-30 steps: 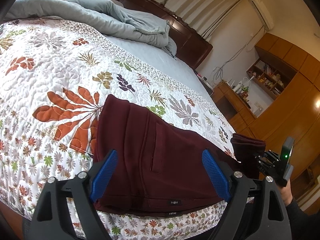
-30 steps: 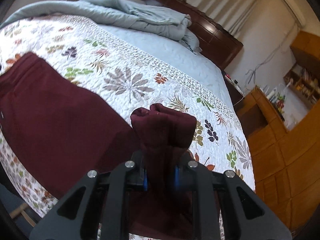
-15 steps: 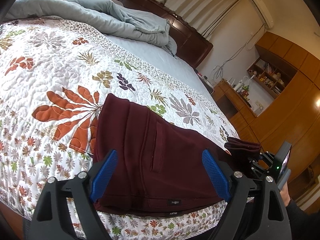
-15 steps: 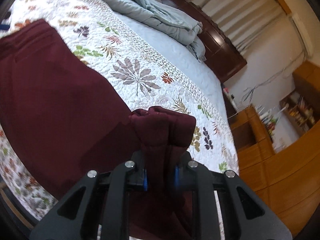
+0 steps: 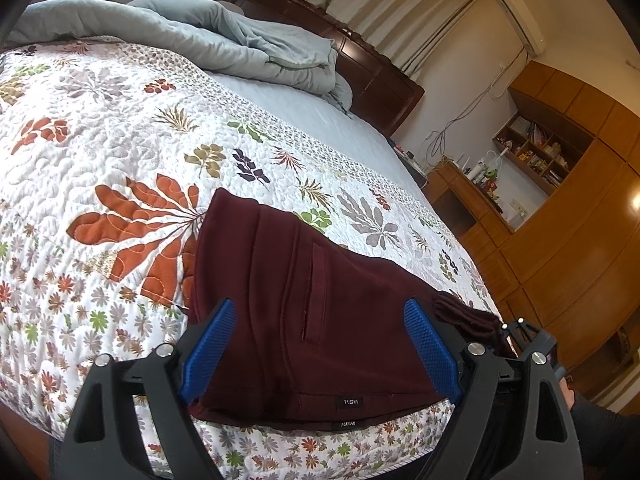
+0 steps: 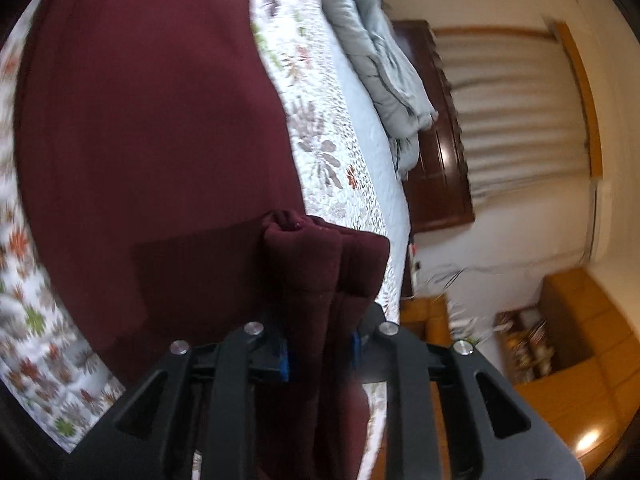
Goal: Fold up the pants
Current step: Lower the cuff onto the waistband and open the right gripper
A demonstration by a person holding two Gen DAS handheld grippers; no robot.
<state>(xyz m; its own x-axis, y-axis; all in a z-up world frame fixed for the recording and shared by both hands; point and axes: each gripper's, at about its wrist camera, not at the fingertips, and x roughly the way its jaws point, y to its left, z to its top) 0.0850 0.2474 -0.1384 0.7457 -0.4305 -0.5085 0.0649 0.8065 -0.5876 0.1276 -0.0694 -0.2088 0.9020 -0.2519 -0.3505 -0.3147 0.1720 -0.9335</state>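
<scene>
Dark maroon pants lie flat along the near edge of the floral quilt, waistband toward me with small labels. My left gripper is open, its blue fingers spread above the waistband, holding nothing. My right gripper is shut on the bunched leg cuffs of the pants, held up over the spread cloth; it also shows in the left wrist view at the right, low by the bed edge. The right view is tilted and blurred.
A grey-blue duvet is heaped at the far side by the dark wooden headboard. Wooden cabinets and shelves stand to the right of the bed. The bed's near edge runs just under the waistband.
My right gripper has swung with the cuffs, rolling sideways and moving lower and nearer over the pants. The left gripper has stayed open in place.
</scene>
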